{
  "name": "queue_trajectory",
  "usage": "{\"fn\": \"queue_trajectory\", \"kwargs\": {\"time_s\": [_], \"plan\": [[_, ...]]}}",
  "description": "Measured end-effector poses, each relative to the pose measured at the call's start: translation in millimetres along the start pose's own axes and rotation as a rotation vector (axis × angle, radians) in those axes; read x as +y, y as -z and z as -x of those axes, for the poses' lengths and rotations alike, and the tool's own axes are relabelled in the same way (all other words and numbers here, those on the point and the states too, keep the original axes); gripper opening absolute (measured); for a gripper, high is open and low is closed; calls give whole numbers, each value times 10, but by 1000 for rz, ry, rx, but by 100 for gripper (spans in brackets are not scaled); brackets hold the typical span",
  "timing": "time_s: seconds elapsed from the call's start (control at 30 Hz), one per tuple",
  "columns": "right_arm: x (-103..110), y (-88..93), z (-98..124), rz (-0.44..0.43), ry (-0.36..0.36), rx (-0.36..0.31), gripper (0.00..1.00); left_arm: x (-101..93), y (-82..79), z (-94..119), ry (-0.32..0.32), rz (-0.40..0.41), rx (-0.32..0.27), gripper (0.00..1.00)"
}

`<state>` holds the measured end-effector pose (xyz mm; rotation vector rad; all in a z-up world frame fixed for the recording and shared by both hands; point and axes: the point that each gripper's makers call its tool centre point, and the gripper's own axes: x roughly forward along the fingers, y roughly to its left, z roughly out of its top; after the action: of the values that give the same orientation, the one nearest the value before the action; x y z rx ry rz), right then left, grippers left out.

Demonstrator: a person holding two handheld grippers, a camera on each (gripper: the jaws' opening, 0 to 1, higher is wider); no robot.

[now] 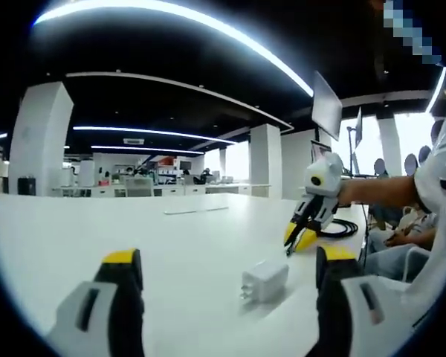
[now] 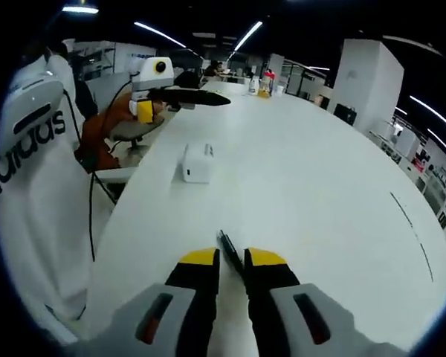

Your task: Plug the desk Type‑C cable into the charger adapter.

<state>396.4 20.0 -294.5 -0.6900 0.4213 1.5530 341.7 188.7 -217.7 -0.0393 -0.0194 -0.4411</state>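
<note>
A white charger adapter (image 1: 266,281) lies on the white table (image 1: 134,223), just ahead of my left gripper (image 1: 229,259), whose yellow-tipped jaws stand wide open and empty. My right gripper (image 1: 296,239) comes in from the right beyond the adapter, and a black cable (image 1: 340,229) is coiled behind it. In the right gripper view my right gripper (image 2: 233,258) is shut on the black Type-C cable end (image 2: 228,256), which sticks out between the jaws. The adapter (image 2: 197,163) lies ahead of it near the table's left edge, with the left gripper (image 2: 180,103) beyond.
A person in a white top (image 2: 30,163) sits along the table's left edge (image 2: 126,201). Bottles (image 2: 264,83) stand at the table's far end. A flat pale sheet (image 1: 197,210) lies mid-table. Monitors (image 1: 327,104) rise at the right. White pillars and desks fill the background.
</note>
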Motion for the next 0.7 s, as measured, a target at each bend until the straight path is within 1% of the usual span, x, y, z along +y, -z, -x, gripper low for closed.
{"fn": "queue_trajectory", "kwargs": {"time_s": [0.03,0.33,0.4,0.43,0.47,0.53,0.57,0.6,0.63,0.7], "plan": [[-2,16,-6,5,-4,14,8,0,3,1,0,1,1,97],[18,20,-9,27,-43,31,7,0,46,-12,11,2,14,96],[32,16,-13,73,-59,44,6,-24,56,-44,33,-12,24,96],[37,13,-17,82,-66,53,6,-41,67,-61,48,-29,36,96],[41,12,-21,108,-79,65,6,-57,74,-78,66,-51,49,96],[43,6,-28,118,-93,78,5,-92,62,-112,97,-66,52,96],[58,4,-32,126,-99,85,5,-129,45,-126,119,-60,42,96],[66,6,-33,136,-105,91,5,-175,24,-142,144,-36,27,95],[71,6,-34,141,-108,94,4,-191,24,-153,155,-23,27,94],[70,6,-37,146,-116,102,4,-216,33,-170,173,-31,32,91]]}}
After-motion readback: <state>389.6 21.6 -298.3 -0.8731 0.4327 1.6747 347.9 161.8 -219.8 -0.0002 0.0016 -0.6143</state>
